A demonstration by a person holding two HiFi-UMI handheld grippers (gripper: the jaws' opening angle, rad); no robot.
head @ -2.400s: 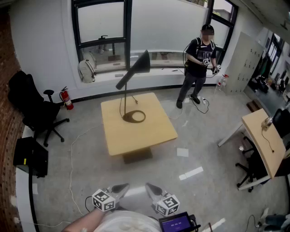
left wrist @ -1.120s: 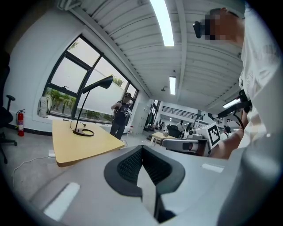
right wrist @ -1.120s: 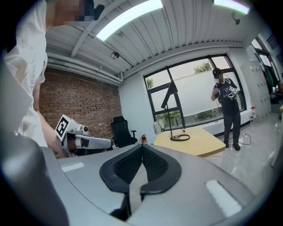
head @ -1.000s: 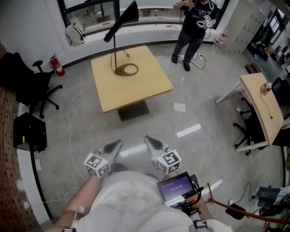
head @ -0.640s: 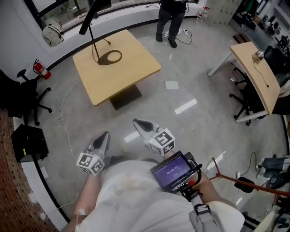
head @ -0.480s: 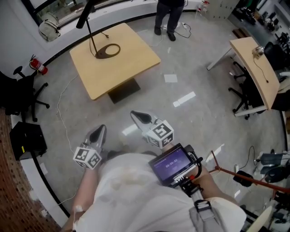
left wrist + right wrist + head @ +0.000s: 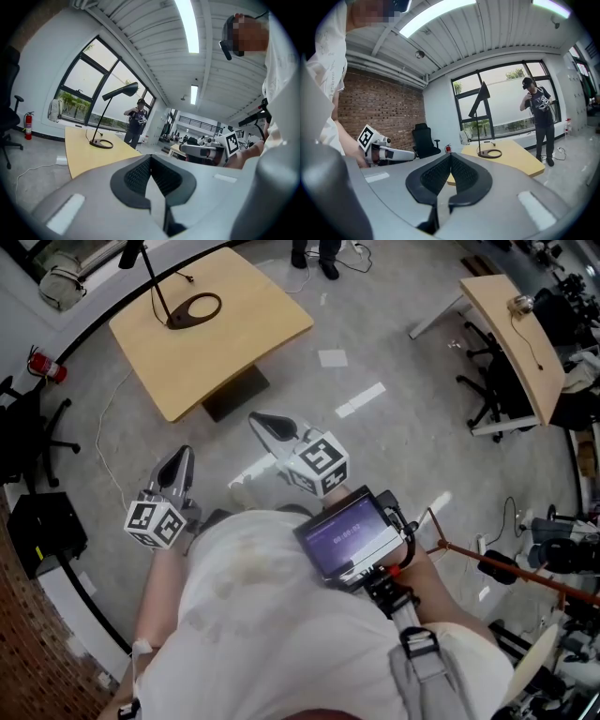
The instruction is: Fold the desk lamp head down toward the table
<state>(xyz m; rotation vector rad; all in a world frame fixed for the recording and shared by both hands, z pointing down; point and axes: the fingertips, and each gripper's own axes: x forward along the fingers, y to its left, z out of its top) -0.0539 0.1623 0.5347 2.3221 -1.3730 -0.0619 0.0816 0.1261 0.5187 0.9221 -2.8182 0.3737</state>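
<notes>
The black desk lamp (image 7: 123,90) stands upright on the light wooden table (image 7: 234,334), its cone head raised high on a slanted arm. Its ring base (image 7: 192,309) sits near the table's far side, and the lamp head is cut off at the top of the head view. In the right gripper view the lamp (image 7: 479,101) shows against the window. My left gripper (image 7: 176,460) and right gripper (image 7: 258,420) are both shut and empty. They hang over the floor, well short of the table and pointing toward it.
A person (image 7: 539,117) stands beyond the table by the window. A black office chair (image 7: 423,138) and a fire extinguisher (image 7: 42,367) are at the left, with a black box (image 7: 37,531) by the wall. A second desk (image 7: 520,329) with chairs stands at the right. A cable lies on the floor.
Both grippers have moved forward over the floor toward the table, still shut. The head view has tilted down, so the table and lamp slid to the upper left.
</notes>
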